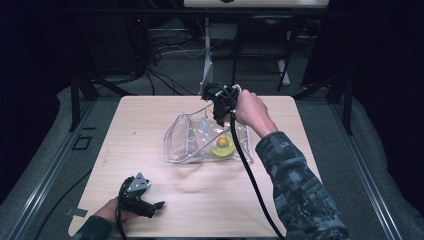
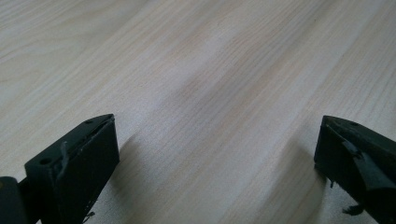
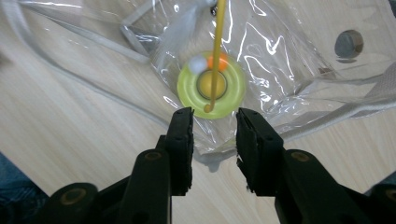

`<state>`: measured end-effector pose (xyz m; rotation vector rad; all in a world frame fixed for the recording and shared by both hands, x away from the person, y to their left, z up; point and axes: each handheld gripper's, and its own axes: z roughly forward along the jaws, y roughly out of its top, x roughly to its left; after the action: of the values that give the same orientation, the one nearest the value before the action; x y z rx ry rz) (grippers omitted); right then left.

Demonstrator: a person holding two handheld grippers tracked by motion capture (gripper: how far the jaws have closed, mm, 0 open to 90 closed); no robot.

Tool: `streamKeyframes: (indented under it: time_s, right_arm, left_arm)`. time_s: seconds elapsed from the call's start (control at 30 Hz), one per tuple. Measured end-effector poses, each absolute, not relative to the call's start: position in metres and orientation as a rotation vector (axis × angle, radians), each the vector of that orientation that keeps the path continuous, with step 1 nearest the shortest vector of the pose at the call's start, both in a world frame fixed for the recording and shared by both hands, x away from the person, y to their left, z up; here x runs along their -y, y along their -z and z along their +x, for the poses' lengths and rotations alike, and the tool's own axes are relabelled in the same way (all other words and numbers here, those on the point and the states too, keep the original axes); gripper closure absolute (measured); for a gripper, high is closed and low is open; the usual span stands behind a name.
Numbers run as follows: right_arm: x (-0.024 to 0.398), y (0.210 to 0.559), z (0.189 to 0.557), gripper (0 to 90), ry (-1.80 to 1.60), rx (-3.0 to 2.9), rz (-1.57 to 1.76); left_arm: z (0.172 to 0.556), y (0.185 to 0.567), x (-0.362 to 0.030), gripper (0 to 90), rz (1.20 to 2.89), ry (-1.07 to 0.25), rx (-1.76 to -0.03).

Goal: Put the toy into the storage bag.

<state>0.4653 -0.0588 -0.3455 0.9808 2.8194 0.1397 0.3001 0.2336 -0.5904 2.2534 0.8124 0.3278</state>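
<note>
A clear plastic bag (image 1: 192,142) (image 3: 289,51) lies on the middle of the wooden table (image 1: 150,130). Inside it sit a yellow-green ring (image 1: 223,148) (image 3: 236,91) and an orange ball (image 1: 221,142) (image 3: 224,60). My right gripper (image 1: 219,119) (image 3: 215,114) hovers over the bag's far side, pointing down at the ring, jaws apart. A thin yellow stick (image 3: 216,51) with a hooked lower end hangs blurred just ahead of the jaw tips; neither pad touches it. My left gripper (image 1: 159,205) (image 2: 217,123) rests at the table's near left, wide open over bare wood.
The right gripper's black cable (image 1: 250,175) trails across the table toward the near edge. A grey round snap (image 3: 349,43) sits on the bag's side. A metal stand (image 1: 207,65) and floor cables lie beyond the far edge.
</note>
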Motion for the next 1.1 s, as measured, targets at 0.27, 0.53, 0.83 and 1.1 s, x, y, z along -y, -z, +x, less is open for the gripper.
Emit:
streamKeyframes:
  time_s: [0.27,0.53,0.83,1.1]
  right_arm:
    - [0.073,0.332,0.454,34.0,-0.273,-2.795,0.995]
    - [0.087,0.33,0.435,6.2,-0.321,-2.786,0.998]
    - [0.11,0.338,0.414,0.0,-0.368,-2.769,1.018]
    - [0.134,0.36,0.394,0.0,-0.392,-2.781,1.045]
  left_arm:
    - [0.3,0.59,-0.234,0.0,2.254,-0.328,-0.812]
    - [0.3,0.59,-0.234,0.0,2.254,-0.328,-0.813]
    - [0.3,0.59,-0.234,0.0,2.253,-0.328,-0.813]
    - [0.3,0.591,-0.233,0.0,2.245,-0.336,-0.818]
